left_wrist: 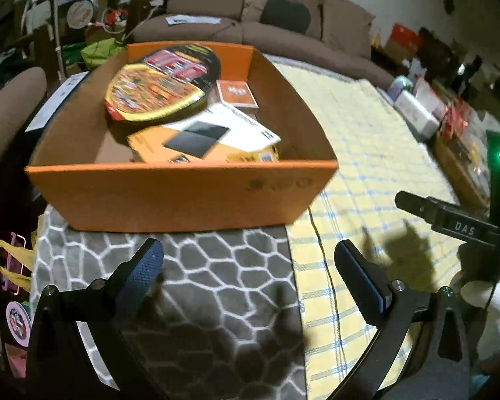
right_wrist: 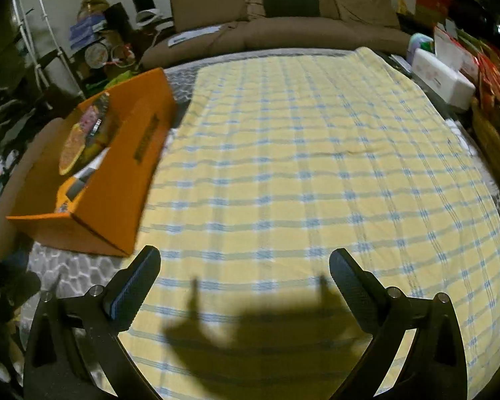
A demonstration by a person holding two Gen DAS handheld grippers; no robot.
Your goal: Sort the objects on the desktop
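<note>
An orange cardboard box (left_wrist: 183, 193) stands on the table just ahead of my left gripper (left_wrist: 250, 256), which is open with nothing between its fingers. Inside lie a round noodle bowl with a red and yellow lid (left_wrist: 156, 90), a small orange card pack (left_wrist: 236, 93) and an orange and white flat package with a black square (left_wrist: 203, 140). In the right wrist view the same orange box (right_wrist: 116, 180) sits at the left. My right gripper (right_wrist: 245, 263) is open and empty above the yellow checked cloth (right_wrist: 316, 166). Its black body (left_wrist: 450, 223) shows at the right in the left wrist view.
A grey honeycomb mat (left_wrist: 200, 283) covers the table's left part, the yellow checked cloth (left_wrist: 366, 166) the rest. A brown sofa (right_wrist: 283, 16) stands behind the table. A white box (right_wrist: 443, 80) and red packages (right_wrist: 493, 66) crowd the right edge. Clutter fills the far left.
</note>
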